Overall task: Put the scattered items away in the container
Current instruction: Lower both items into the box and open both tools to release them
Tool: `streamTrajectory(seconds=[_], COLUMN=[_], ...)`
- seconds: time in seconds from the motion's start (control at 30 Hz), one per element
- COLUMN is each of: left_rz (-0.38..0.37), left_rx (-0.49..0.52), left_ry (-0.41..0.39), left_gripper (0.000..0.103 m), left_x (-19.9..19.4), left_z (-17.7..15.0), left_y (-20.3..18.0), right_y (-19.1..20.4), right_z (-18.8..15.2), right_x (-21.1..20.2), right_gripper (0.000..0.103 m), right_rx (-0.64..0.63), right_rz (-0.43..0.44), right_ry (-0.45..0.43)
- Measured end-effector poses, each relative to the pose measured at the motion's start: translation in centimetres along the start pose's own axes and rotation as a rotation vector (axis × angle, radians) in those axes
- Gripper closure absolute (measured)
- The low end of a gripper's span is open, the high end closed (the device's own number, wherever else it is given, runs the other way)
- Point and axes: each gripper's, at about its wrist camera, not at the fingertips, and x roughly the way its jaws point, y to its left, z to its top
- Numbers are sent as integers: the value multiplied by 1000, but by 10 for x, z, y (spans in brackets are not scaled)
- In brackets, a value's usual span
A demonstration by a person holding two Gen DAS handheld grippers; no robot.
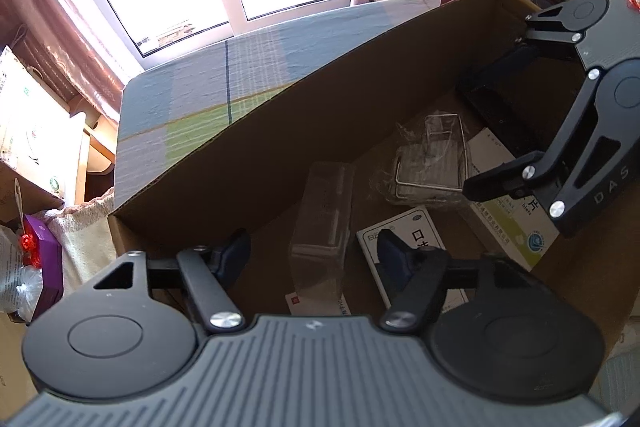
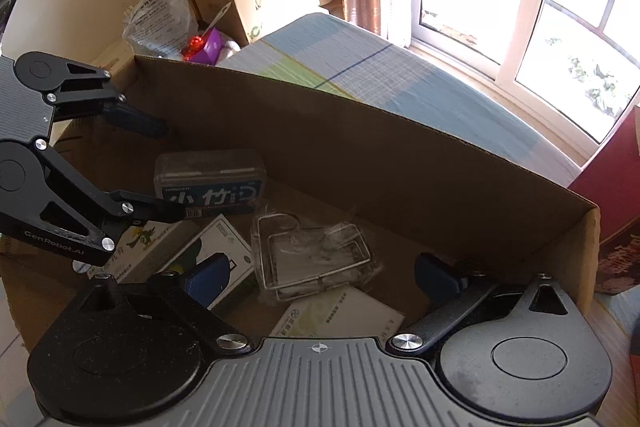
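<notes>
Cardboard box beneath both tongs, spread

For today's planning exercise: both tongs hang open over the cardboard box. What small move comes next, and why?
Probably lift both tongs out: the left tongs and right tongs are open and empty, and the brown cardboard box already holds the wire-framed clear pouch and cartons.

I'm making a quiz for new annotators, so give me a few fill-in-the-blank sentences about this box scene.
1. The items lie inside a brown ____ box.
2. Both the left gripper and the right gripper have their jaws ____.
3. The wire rack is wrapped in clear ____.
4. The cloth behind the box has a ____ pattern.

Missing words: cardboard; open; plastic; checked
</notes>
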Motion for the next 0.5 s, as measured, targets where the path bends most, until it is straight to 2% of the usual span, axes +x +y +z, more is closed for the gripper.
streamTrajectory(seconds=[0.23,0.5], left_rz=[-3,14], left_rx=[-14,-17], left_ry=[1,-1], left_gripper=[27,16], left_x=[-2,-14], left_z=[-4,-10], left_y=[3,0], right_y=[6,11], right_z=[-11,-11], right_x=[-2,-8], right_gripper=[0,0], right_rx=[-17,-5], right_rz=[-29,-59], right_ry=[64,69])
